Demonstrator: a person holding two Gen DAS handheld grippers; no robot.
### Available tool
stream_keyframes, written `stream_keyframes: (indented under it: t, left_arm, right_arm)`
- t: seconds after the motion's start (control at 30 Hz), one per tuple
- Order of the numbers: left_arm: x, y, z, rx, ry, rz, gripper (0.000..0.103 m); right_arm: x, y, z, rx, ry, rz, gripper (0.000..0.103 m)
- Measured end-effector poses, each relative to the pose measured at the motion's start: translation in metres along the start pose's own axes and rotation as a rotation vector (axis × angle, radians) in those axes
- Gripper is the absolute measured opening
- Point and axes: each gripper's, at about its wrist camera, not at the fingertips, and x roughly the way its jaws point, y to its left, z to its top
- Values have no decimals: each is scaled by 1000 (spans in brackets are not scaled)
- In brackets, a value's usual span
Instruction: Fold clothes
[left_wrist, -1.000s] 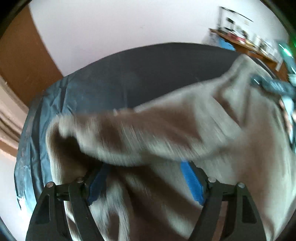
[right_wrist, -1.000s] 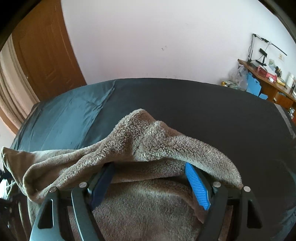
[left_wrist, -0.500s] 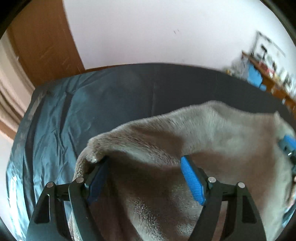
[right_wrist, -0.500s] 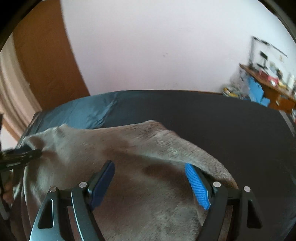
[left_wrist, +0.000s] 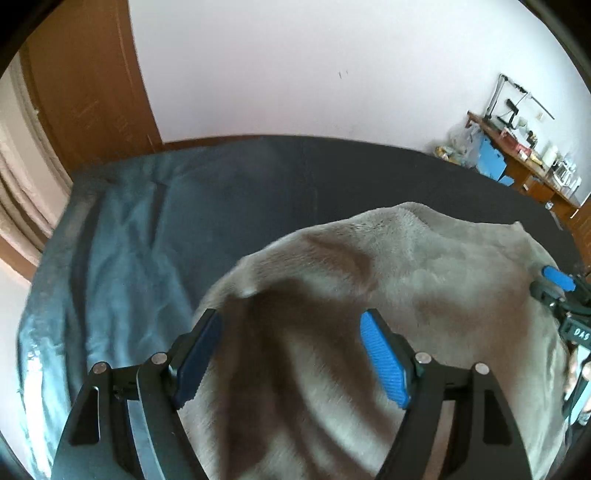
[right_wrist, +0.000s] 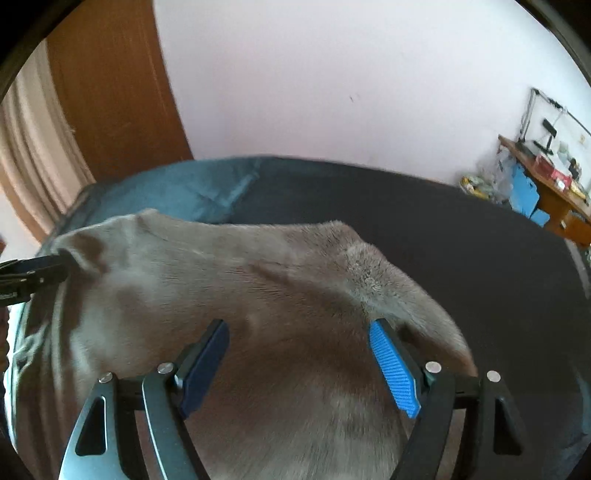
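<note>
Far left of the bed (left_wrist: 362, 173), a pale curtain (right_wrist: 33, 147) hangs beside a brown wooden door (left_wrist: 92, 92). A plain white wall (left_wrist: 295, 74) runs behind the bed's far edge.

The left end of the bed is covered by a crumpled blue sheet (left_wrist: 122, 240); the rest of its top is a flat dark cover.

A grey-brown fleece garment (left_wrist: 424, 277) lies spread over the near side of the bed, towards the middle and right of it. Its fuzzy top edge humps up against the dark cover.

The left gripper (left_wrist: 291, 317) hangs over the left part of the garment on the bed, angled downward. Its jaws are spread wide. The fleece fills the gap between them, with a corner bunched right at the left pad. I cannot tell whether that pad is catching the cloth or only lying against it.

The right gripper (right_wrist: 299, 326) is over the right part of the garment, also angled down, jaws just as wide. The fleece runs across the gap, and a raised fold sits against the tip of the blue right pad. Neither pair of pads is squeezing the cloth from both sides.

Beyond the bed's right end stands a cluttered wooden desk (left_wrist: 517, 155) with blue boxes (left_wrist: 489, 162) beside it.
</note>
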Motion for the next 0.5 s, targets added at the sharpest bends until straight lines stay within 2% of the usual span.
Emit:
stream_keyframes:
  t: [0.17,0.33,0.5]
  left_arm:
    - [-40,30,-41,-17,-16,-2,81]
    - [-66,70,-93,-71,-5,23,81]
    - [-85,107,-140,-131,11,0,81]
  right_arm:
    - [-44,21,-17,-38,-6,74,81]
    - [-79,59,-64,-65,49,171,81]
    - [-106,86,-117,-109,76,215,81]
